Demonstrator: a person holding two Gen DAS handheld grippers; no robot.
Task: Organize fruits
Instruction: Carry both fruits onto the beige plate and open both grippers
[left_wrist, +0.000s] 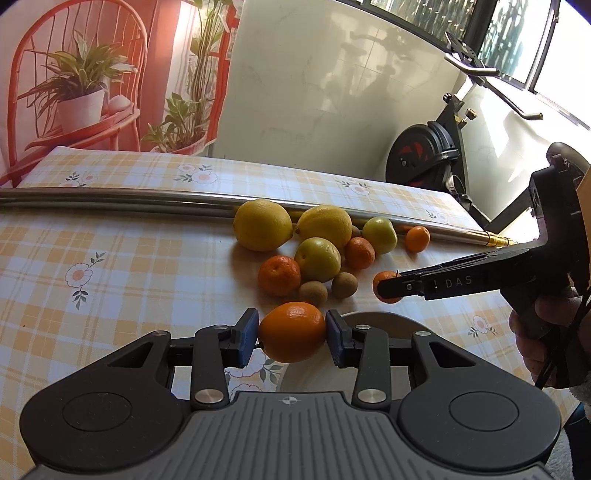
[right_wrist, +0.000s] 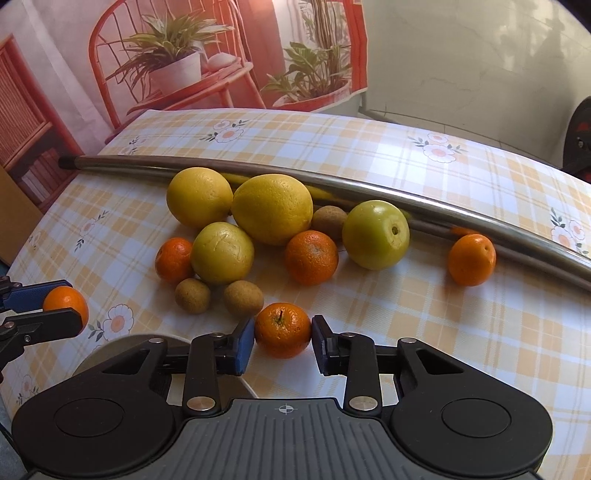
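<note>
My left gripper (left_wrist: 291, 332) is shut on an orange mandarin (left_wrist: 291, 325), held just above the tablecloth near a round pale plate (left_wrist: 384, 317). My right gripper (right_wrist: 283, 339) is shut on a smaller stemmed mandarin (right_wrist: 282, 328) that rests on the cloth; both blue pads touch its sides. In the left wrist view this same right gripper (left_wrist: 391, 290) reaches in from the right with that mandarin (left_wrist: 384, 277). Behind lies the fruit pile: two lemons (right_wrist: 271, 208), two green apples (right_wrist: 375, 234), more mandarins (right_wrist: 311, 256) and small brown fruits (right_wrist: 243, 297).
A long metal rod (right_wrist: 369, 190) lies across the table behind the pile, with one mandarin (right_wrist: 471, 258) against it. The checked floral tablecloth (right_wrist: 443, 332) covers the table. An exercise bike (left_wrist: 424, 155) stands past the far right edge. A person's hand (left_wrist: 535, 332) holds the right gripper.
</note>
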